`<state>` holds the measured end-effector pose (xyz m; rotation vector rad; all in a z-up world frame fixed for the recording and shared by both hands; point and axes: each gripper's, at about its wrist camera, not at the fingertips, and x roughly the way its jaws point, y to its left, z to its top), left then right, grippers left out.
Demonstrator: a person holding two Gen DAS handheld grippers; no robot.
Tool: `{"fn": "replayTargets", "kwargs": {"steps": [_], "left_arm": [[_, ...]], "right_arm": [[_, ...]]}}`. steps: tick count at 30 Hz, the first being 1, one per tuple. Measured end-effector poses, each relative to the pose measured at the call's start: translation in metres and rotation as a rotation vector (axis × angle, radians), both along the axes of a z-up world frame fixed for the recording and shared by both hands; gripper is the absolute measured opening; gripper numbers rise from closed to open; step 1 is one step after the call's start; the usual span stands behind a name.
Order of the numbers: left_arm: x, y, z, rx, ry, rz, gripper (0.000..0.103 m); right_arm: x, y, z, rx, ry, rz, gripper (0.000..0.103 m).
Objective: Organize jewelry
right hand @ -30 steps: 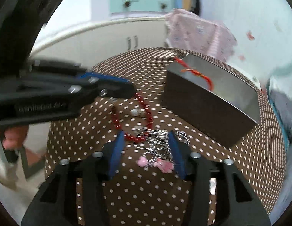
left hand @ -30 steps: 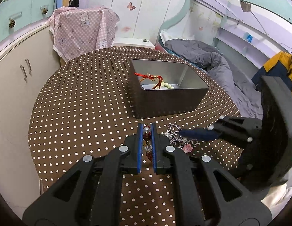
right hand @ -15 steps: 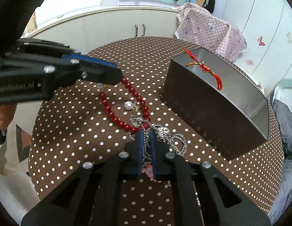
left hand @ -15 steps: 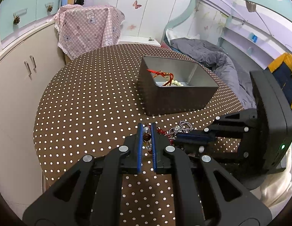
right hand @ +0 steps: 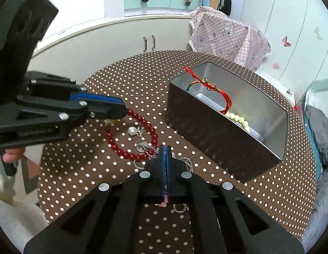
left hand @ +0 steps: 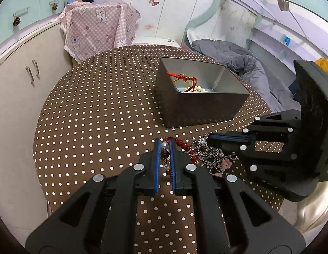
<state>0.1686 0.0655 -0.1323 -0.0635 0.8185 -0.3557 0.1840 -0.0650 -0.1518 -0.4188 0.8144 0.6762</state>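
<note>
The tin [left hand: 198, 110] stands on the dotted table [left hand: 96, 114], holding a red cord [right hand: 208, 85] and pale beads [right hand: 238, 118]. Just in front of the tin lies the loose jewelry: a red bead bracelet [right hand: 140, 146] and, touching it, a tangled silver chain [left hand: 208, 154] with pink charms [left hand: 226, 163].

The left gripper [left hand: 164, 146] is clamped narrow on the end of the bracelet farthest from the chain, with a pearl and a dark bead showing between its blue pads; its grip looks the same as a second ago.

The right gripper [right hand: 165, 148] has changed most: a second ago its jaws stood wide over the chain, and now they are pressed together on it, chain links spilling out on both sides and a pink charm peeking beneath the pads.

Both grippers sit on the side of the jewelry away from the tin. In the left wrist view, the tin appears larger and more to the right than before.
</note>
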Motion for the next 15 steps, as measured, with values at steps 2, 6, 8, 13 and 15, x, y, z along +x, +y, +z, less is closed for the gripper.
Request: {"fn": "replayTargets", "kwargs": {"steps": [2, 6, 8, 13, 15], "left_arm": [[0.0, 0.001, 0.0, 0.002, -0.001, 0.003, 0.008], [0.0, 0.002, 0.0, 0.008, -0.003, 0.013, 0.008], [0.0, 0.003, 0.0, 0.013, -0.004, 0.018, 0.008], [0.001, 0.004, -0.002, 0.015, -0.003, 0.029, 0.009], [0.0, 0.004, -0.003, 0.019, -0.002, 0.035, 0.009]], "right_arm": [[-0.001, 0.005, -0.005, -0.031, -0.002, 0.02, 0.019], [-0.003, 0.008, -0.015, -0.071, -0.008, 0.066, 0.046], [-0.001, 0.007, -0.016, -0.082, 0.003, 0.103, 0.043], [0.013, 0.006, -0.016, -0.092, 0.038, 0.188, 0.022], [0.022, 0.004, -0.015, -0.081, 0.063, 0.195, 0.02]]}}
